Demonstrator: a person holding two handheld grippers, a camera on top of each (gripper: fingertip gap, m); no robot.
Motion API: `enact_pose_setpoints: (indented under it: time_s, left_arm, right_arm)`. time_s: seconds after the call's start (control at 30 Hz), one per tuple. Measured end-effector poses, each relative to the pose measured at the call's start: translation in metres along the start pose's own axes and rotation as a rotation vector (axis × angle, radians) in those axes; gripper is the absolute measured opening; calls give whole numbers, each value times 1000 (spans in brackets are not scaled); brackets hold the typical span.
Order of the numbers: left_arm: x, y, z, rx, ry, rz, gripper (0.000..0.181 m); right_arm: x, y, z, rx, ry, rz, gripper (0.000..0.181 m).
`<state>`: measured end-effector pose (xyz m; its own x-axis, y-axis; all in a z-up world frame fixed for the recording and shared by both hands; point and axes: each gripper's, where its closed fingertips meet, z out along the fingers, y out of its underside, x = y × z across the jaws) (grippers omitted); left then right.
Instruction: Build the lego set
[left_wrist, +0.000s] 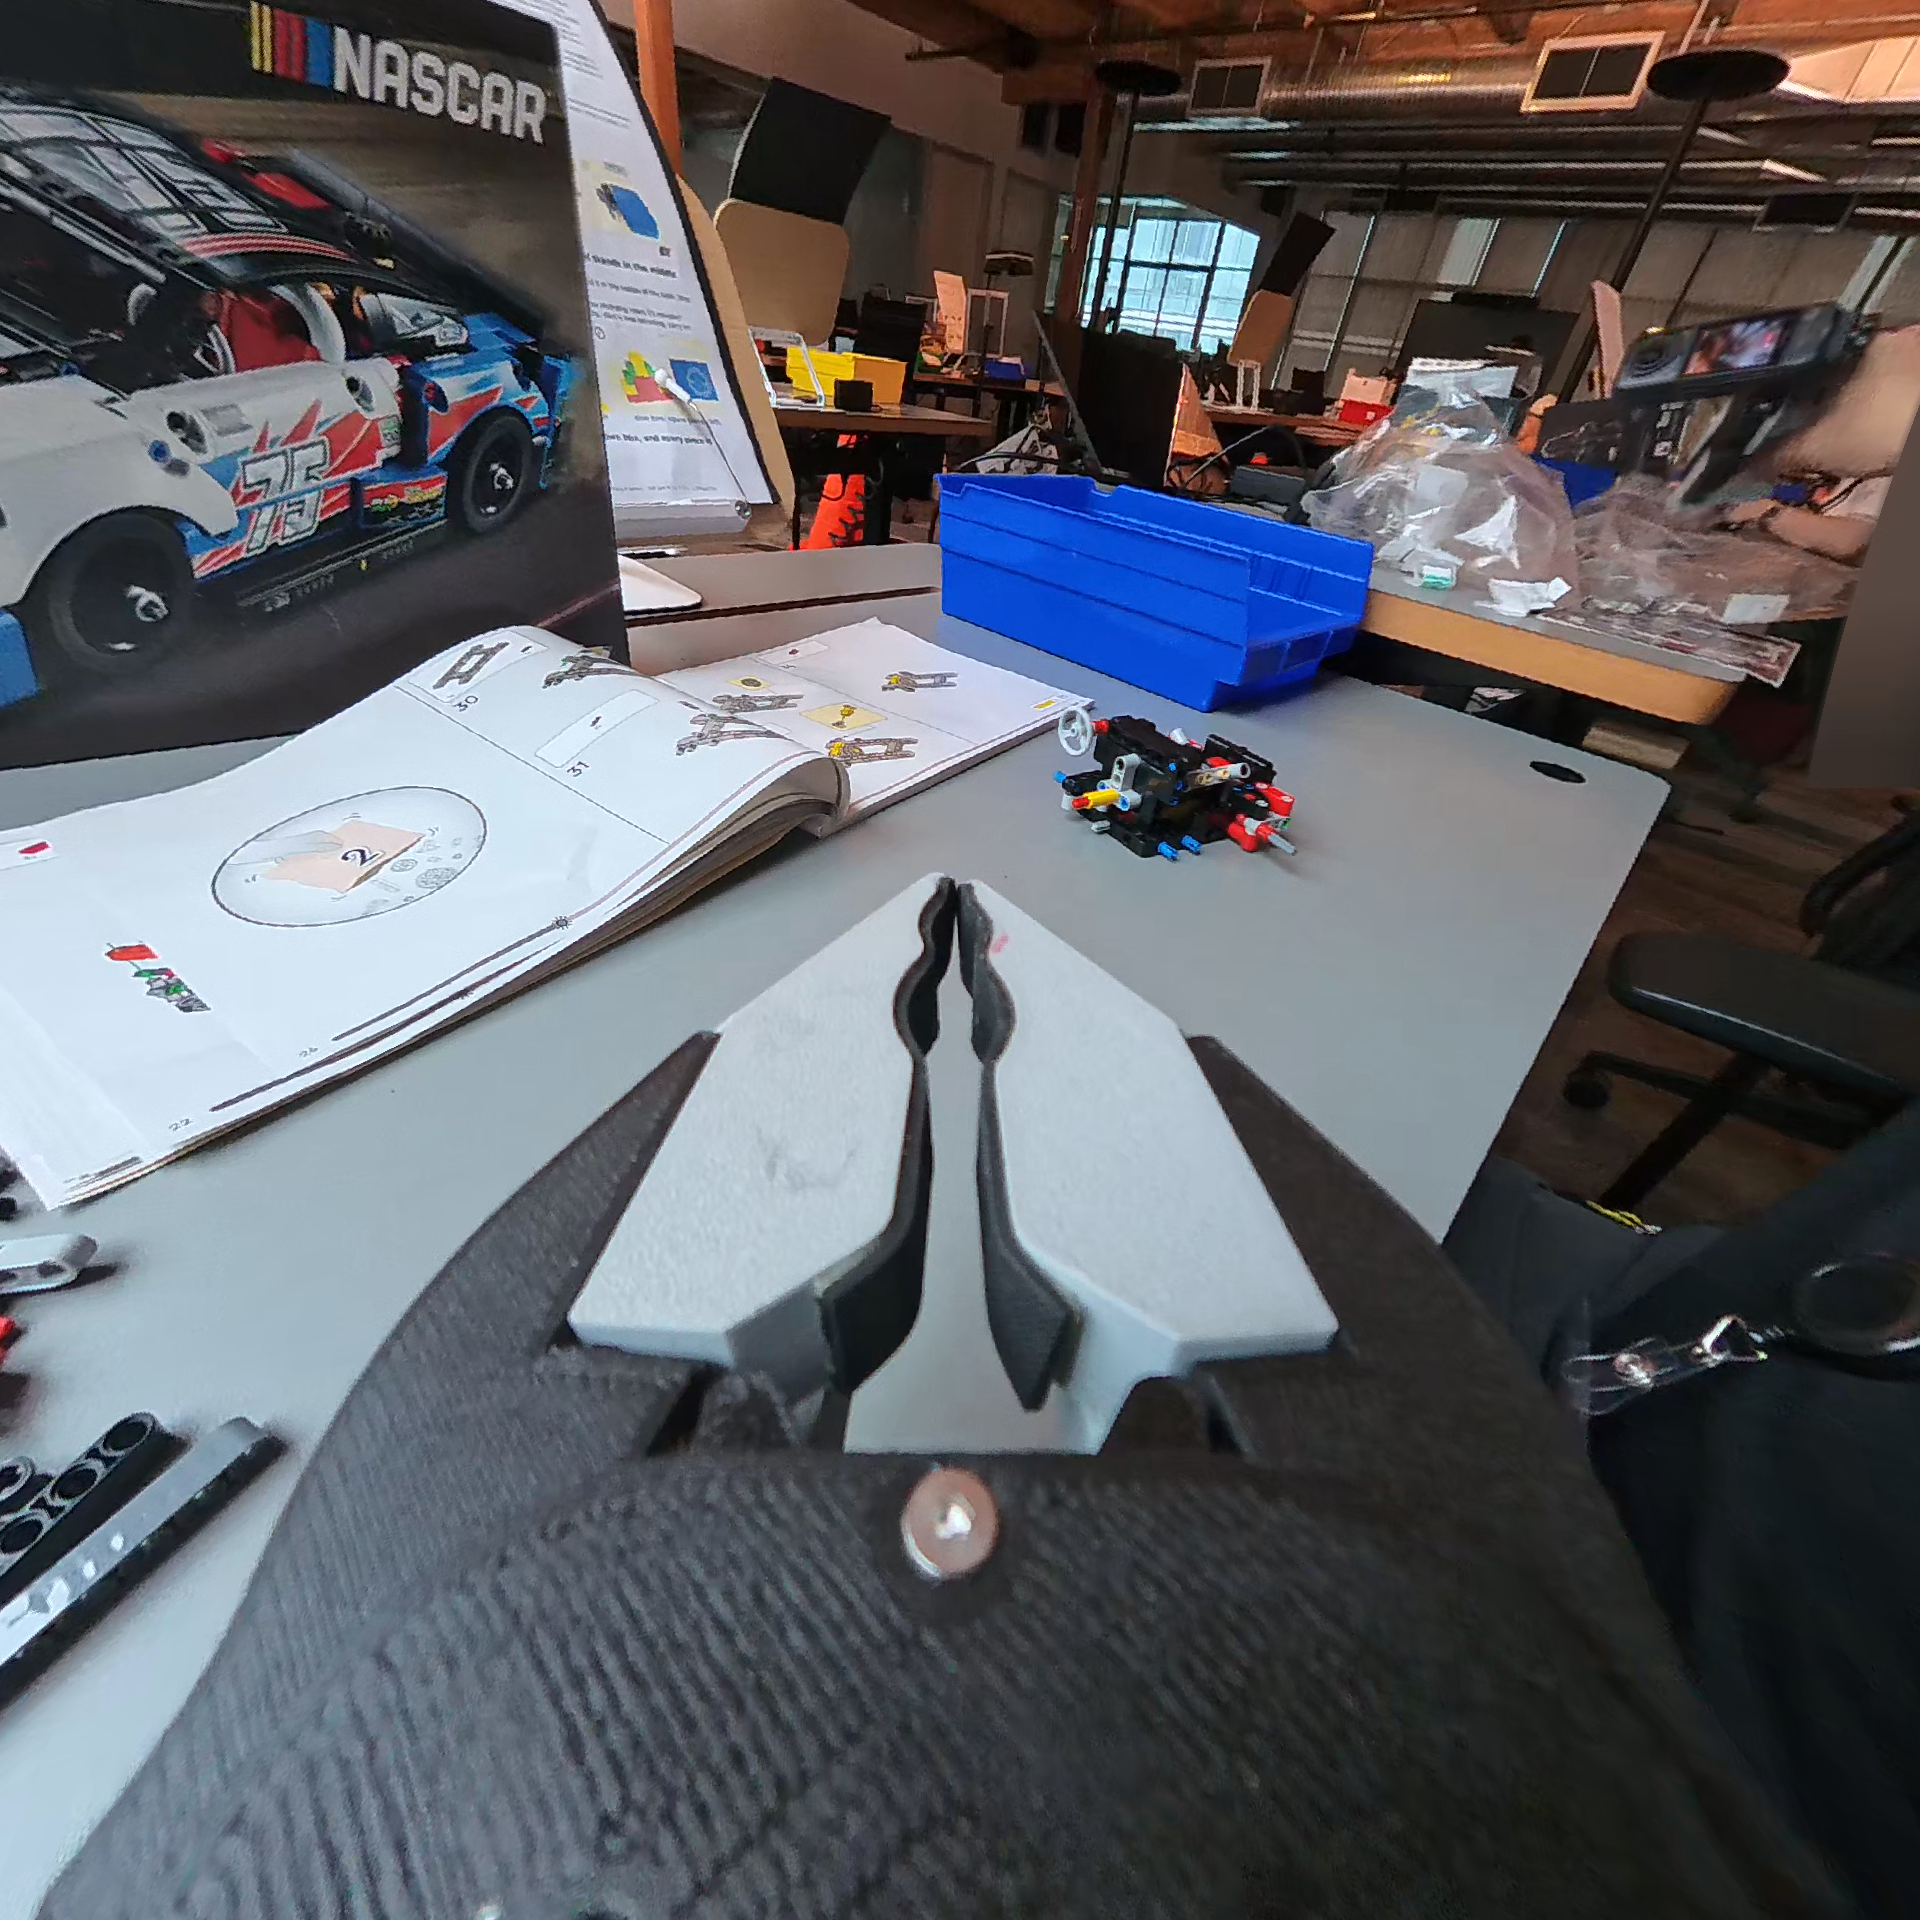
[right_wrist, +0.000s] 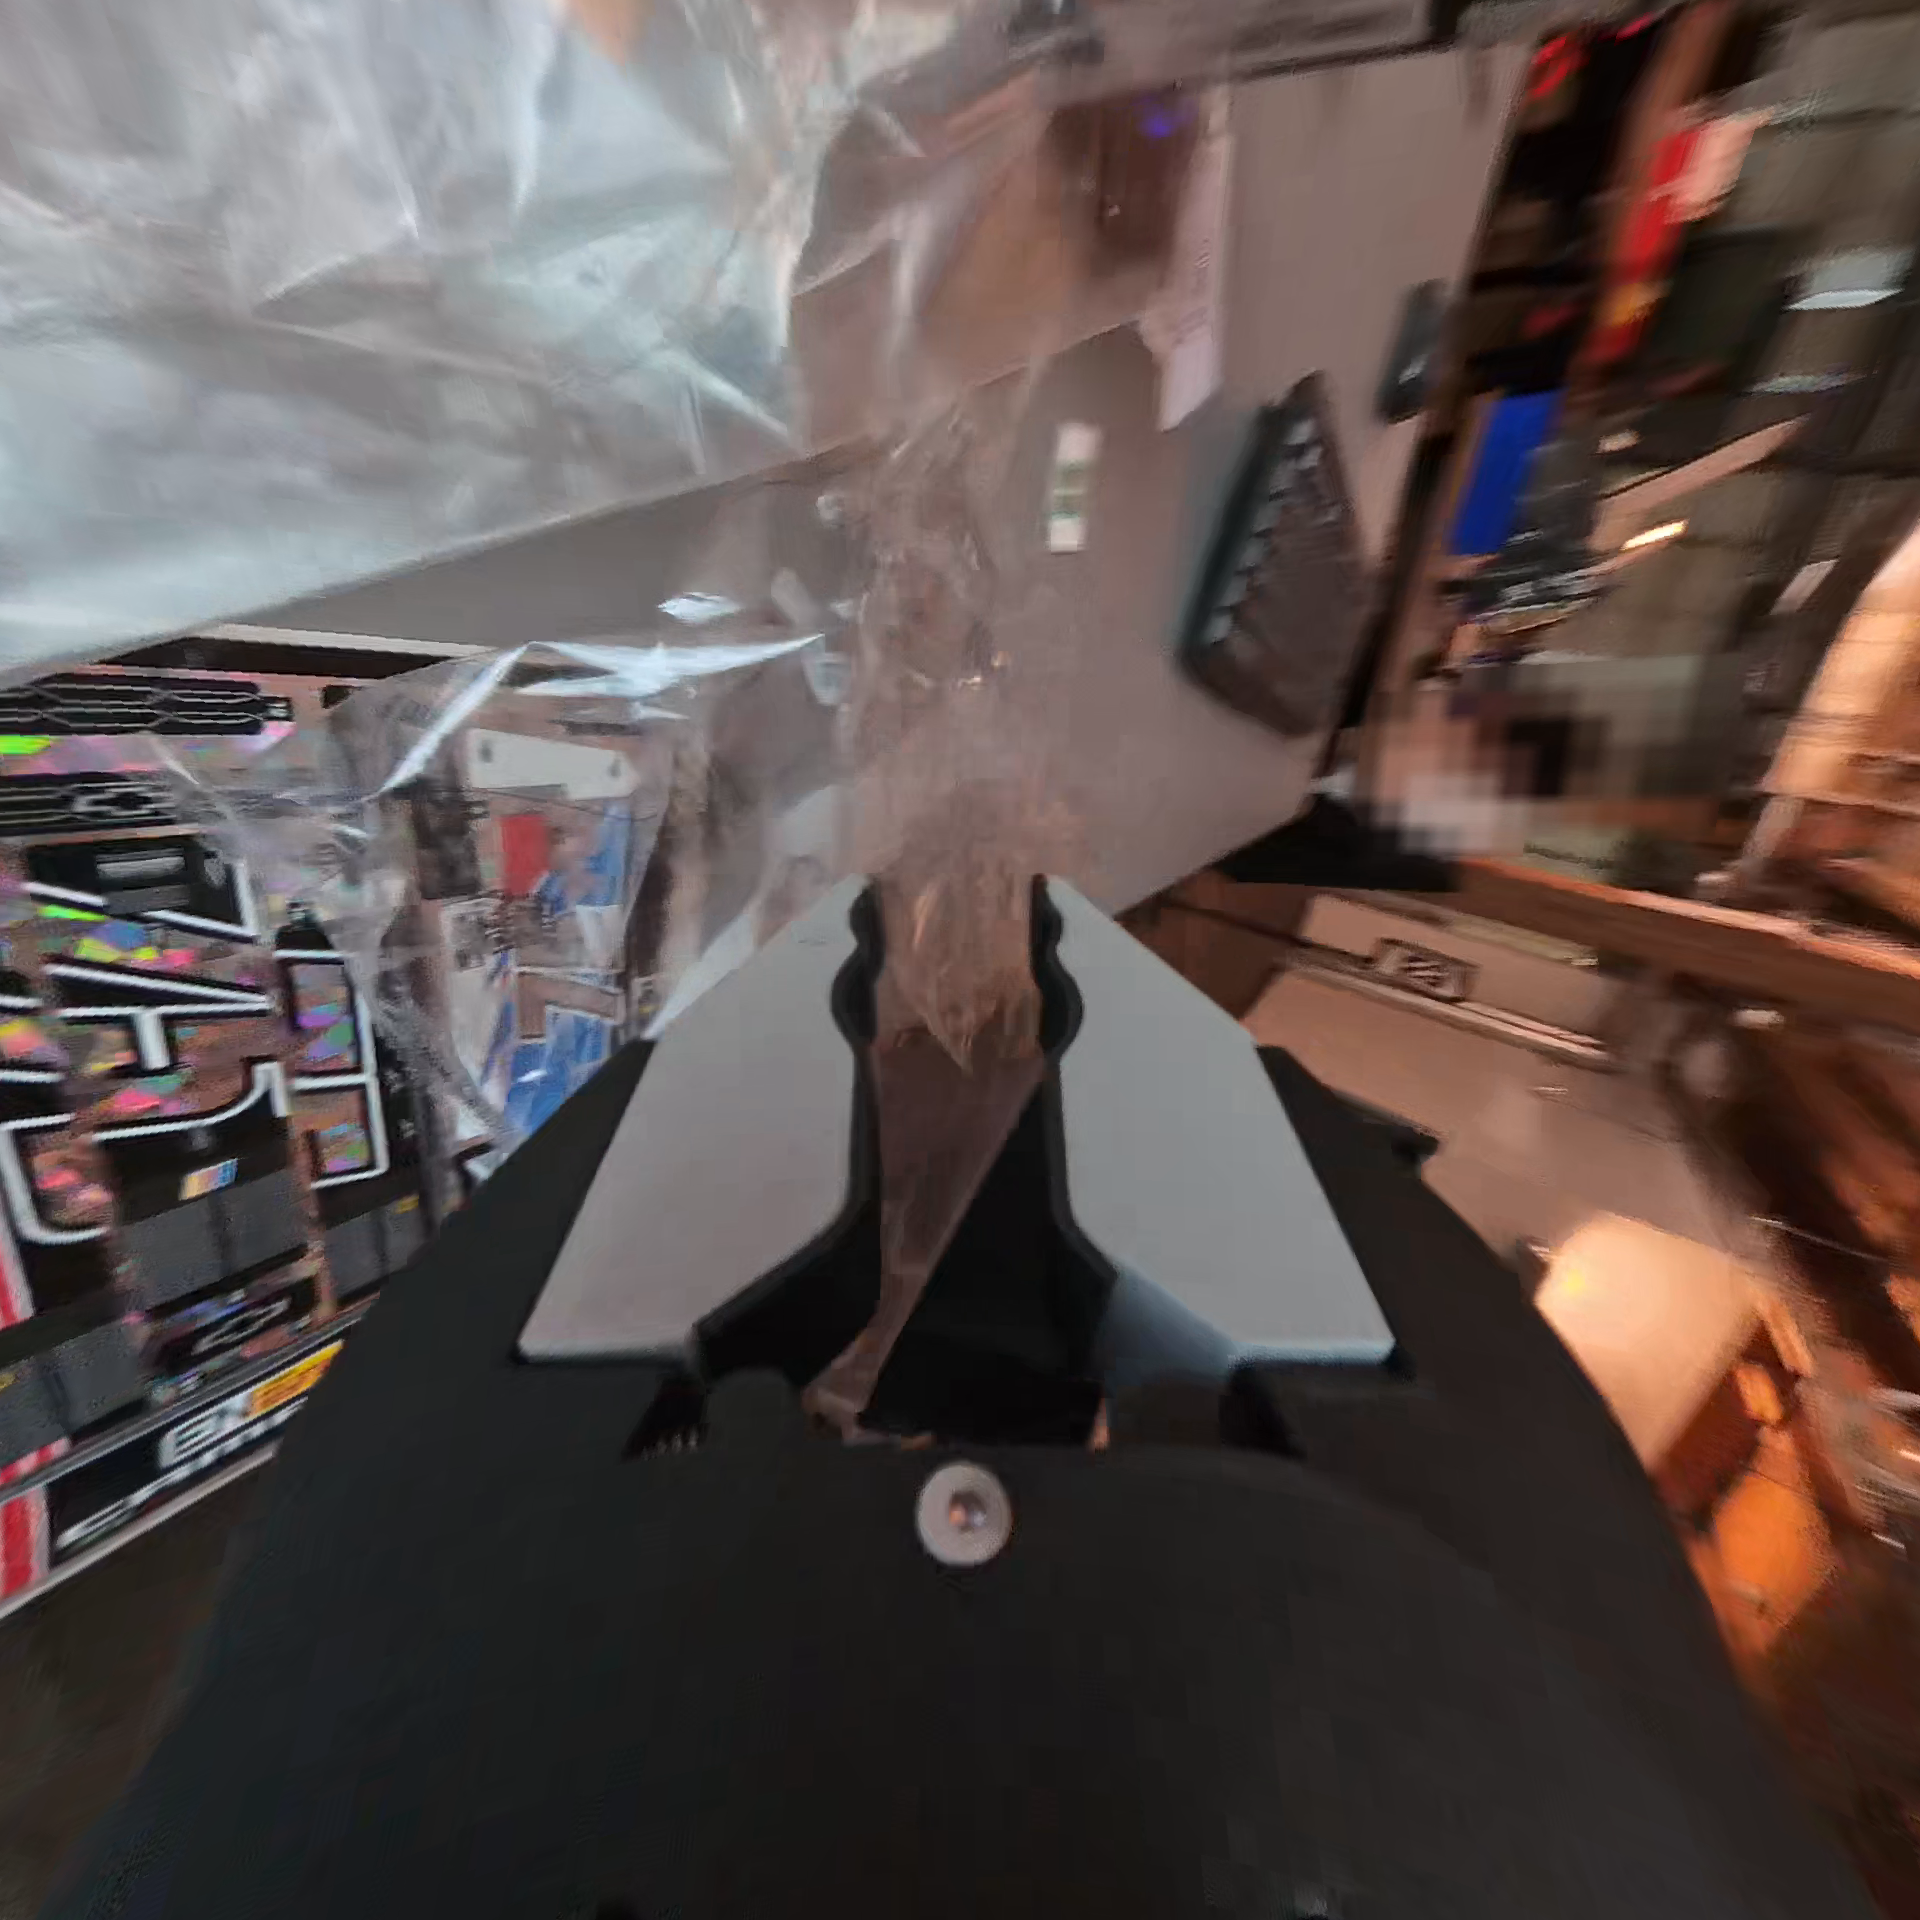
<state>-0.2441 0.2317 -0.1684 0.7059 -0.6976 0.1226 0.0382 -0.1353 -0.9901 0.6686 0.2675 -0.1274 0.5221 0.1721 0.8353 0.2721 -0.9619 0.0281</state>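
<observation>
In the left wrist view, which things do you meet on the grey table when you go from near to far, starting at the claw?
Left claw with its tips closed, empty → partly built black lego assembly → blue plastic bin → heap of clear plastic bags on the next table.

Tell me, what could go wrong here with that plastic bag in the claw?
1. The right gripper pinches only a crumpled bit of the clear bag; the thin film might slip out or tear.
2. The bag hangs over the sticker sheet and could drag or crease it.
3. The view is blurred, suggesting fast motion; if pieces are inside, which I cannot tell, they might spill. The left gripper is shut on nothing, far from the model, so it cannot help.
</observation>
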Motion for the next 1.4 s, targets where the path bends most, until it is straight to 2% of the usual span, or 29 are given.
enact_pose_setpoints:
  time_s: [0.17,0.3,0.4,0.5,0.57,0.63,0.73,0.87,0.97,1.07,1.2,1.33,1.4]
  left_arm:
    - [2,-1,-1,7,8,6,0]
    - [3,0,0,0,17,10,0]
    - [4,-2,-2,15,17,15,0]
    - [2,-1,-6,5,9,9,0]
    - [-4,-2,-15,-18,-23,8,6]
    - [-19,-2,-34,-43,-98,2,12]
    - [-58,4,-83,-108,-295,-4,18]
    - [-118,13,-173,-206,-596,-21,24]
    - [-157,23,-215,-288,-707,-39,32]
    - [-190,36,-225,-353,-717,-112,42]
    - [-201,50,-206,-399,-523,-345,42]
    - [-208,77,-201,-530,-446,-475,41]
    - [-207,78,-195,-515,-394,-503,25]
  right_arm:
    - [-4,-10,-20,100,-211,122,29]
    - [13,-9,-46,131,-222,185,38]
    - [25,-19,-78,207,-205,239,41]
    - [15,-53,-136,399,-236,312,38]
    - [-16,-90,-196,625,-363,348,38]
    - [-65,-125,-267,866,-554,333,38]
    - [-150,-155,-374,1170,-828,211,41]
    - [-262,-174,-491,1408,-1102,-40,43]
    - [-332,-182,-569,1519,-1276,-236,48]
    - [-393,-193,-633,1590,-1376,-400,48]
    - [-458,-198,-709,1617,-1555,-564,47]
    - [-510,-210,-751,1617,-1600,-674,45]
    - [-531,-218,-761,1615,-1584,-712,43]
